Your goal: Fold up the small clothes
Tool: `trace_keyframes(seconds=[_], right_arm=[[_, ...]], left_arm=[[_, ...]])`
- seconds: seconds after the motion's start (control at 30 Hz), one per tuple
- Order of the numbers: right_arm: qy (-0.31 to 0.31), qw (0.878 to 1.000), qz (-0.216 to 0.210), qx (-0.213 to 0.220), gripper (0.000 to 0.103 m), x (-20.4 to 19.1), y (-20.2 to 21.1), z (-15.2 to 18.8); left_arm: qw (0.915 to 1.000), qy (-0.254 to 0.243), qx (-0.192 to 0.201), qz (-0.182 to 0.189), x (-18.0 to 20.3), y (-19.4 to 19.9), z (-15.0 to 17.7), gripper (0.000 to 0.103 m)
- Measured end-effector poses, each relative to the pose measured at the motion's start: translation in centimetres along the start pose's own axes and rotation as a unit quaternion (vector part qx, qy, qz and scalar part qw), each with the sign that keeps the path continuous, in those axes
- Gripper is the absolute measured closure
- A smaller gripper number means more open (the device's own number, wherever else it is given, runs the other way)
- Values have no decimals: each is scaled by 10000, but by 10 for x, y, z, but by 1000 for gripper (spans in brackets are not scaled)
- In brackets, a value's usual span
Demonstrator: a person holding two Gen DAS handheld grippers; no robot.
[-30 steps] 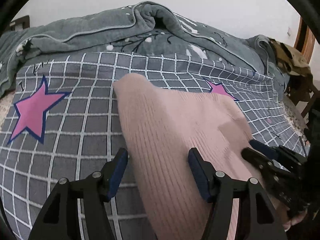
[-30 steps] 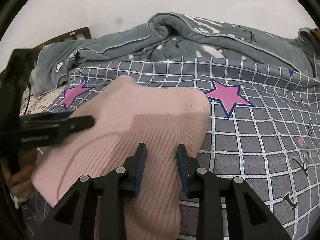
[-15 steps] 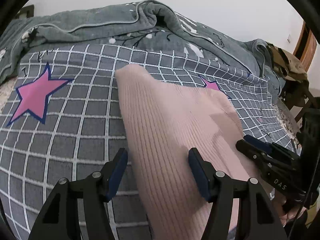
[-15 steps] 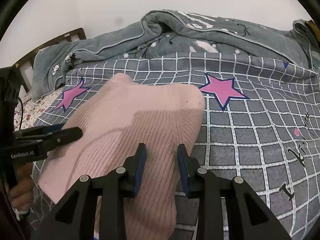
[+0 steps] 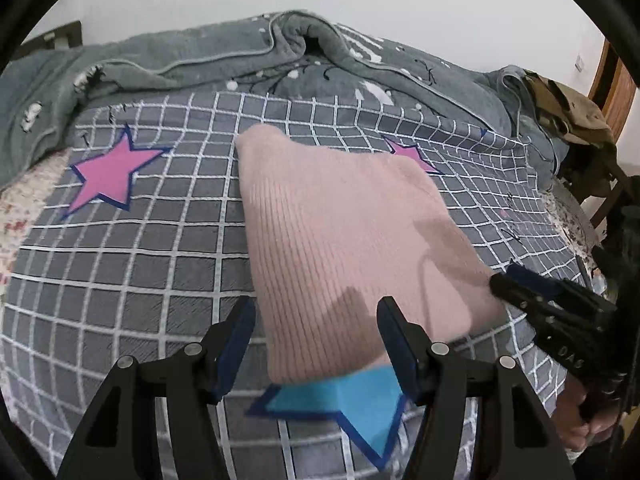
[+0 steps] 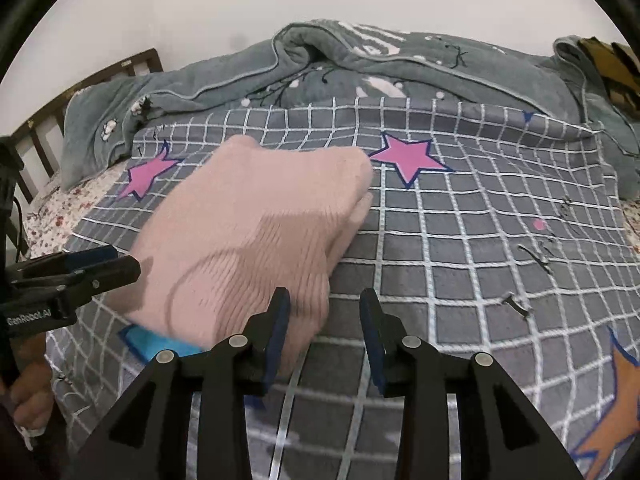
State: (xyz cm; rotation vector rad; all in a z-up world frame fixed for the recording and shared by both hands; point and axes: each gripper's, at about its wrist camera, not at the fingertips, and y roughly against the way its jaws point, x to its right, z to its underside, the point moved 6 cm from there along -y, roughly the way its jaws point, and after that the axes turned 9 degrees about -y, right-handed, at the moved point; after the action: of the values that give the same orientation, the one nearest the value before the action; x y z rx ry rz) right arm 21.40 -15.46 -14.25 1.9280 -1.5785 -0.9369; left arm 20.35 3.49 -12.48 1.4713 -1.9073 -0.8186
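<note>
A folded pink ribbed knit garment [image 5: 340, 240] lies flat on the grey checked bedspread [image 5: 140, 260]; it also shows in the right wrist view [image 6: 248, 240]. My left gripper [image 5: 316, 344] is open and empty, its fingers to either side of the garment's near left corner. My right gripper [image 6: 324, 328] is open and empty, just off the garment's near right corner. The right gripper shows at the right edge of the left wrist view [image 5: 520, 284], and the left gripper at the left edge of the right wrist view [image 6: 104, 268].
A rumpled grey blanket [image 5: 280, 56] is heaped along the far side of the bed. A chair with brown clothing [image 5: 568, 112] stands at the right. A wooden headboard [image 6: 80, 92] is at the far left. The bedspread carries pink stars [image 5: 108, 176] and a blue star [image 5: 348, 404].
Both grippers have drawn back toward me, off the garment. The garment's near edge now lies flat on the bedspread, uncovering the blue star. The right gripper's jaws are wider apart.
</note>
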Motion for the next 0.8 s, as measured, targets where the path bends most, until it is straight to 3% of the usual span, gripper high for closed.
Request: trace_keyframes(seconds=[0.07,0.2,0.3,0.47,0.57,0.6,0.8], right_arm=[[-97,9999,21,110,65,3,19,-3],[-274,9992,22,305,49,6,54,-8],[-310,9989,67,335,42,5,73,-10],[-314,9989,156,297,40,0,100,-5],[-270,9985,283,388,16,-1,117,2],[-262,9981,267,484,12,-1,125,4],[-251,9975,348,553,5,2,150,14]], left_arm=[[9999,9,42,-106,3,12,-1,36],[9978,-96,302,-574,10,45,-2,25],[9975,-52,363,-609,15,64,-1,21],[9964,-3,470,-707,24,92,2,17],[9961,-12,534,-706,32,106,2,15],[9959,-3,556,-714,35,111,3,15],[9952,-33,609,-766,49,132,9,12]])
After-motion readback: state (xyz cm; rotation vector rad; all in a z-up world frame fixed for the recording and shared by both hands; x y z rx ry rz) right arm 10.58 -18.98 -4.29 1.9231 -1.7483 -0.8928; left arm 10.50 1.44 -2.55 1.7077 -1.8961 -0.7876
